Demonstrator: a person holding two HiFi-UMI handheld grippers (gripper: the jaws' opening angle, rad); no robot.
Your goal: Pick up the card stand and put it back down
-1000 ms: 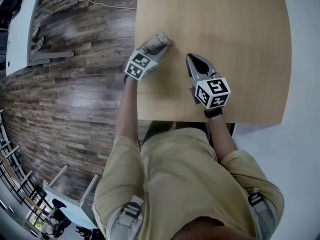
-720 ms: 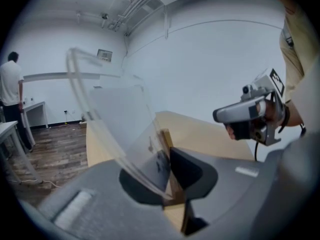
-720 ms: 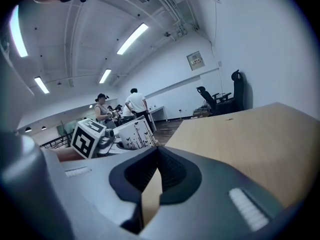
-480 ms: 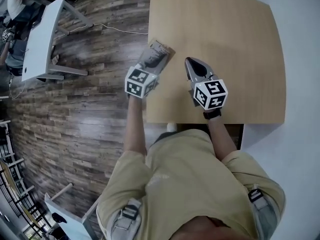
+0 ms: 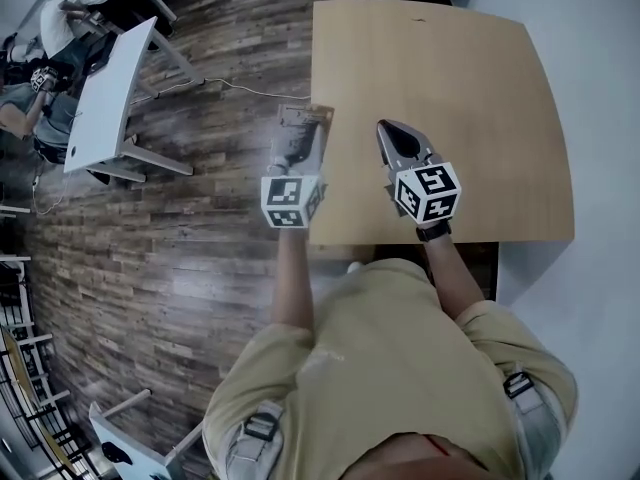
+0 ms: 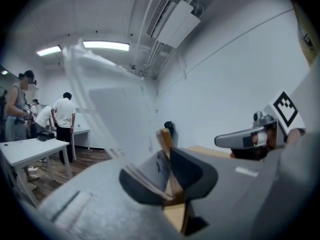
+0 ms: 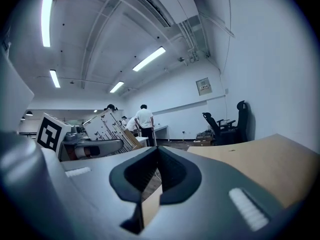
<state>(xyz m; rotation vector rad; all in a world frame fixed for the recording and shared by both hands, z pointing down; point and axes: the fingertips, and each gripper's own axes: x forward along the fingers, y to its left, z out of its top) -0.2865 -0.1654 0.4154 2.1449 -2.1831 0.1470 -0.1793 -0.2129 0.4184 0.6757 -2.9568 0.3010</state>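
Left gripper fingers pinch narrow on the wooden base of the clear acrylic card stand, held above the tan bench's left edge. Likely light, stiff, slick; base grips best. Right gripper fingers together, empty.

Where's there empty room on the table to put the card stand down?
The far half of the table, beyond both tools, is bare, and so is the strip between the right tool and the table's right edge. It is crowded only near the left edge, where the left tool holds the card stand close beside the right tool.
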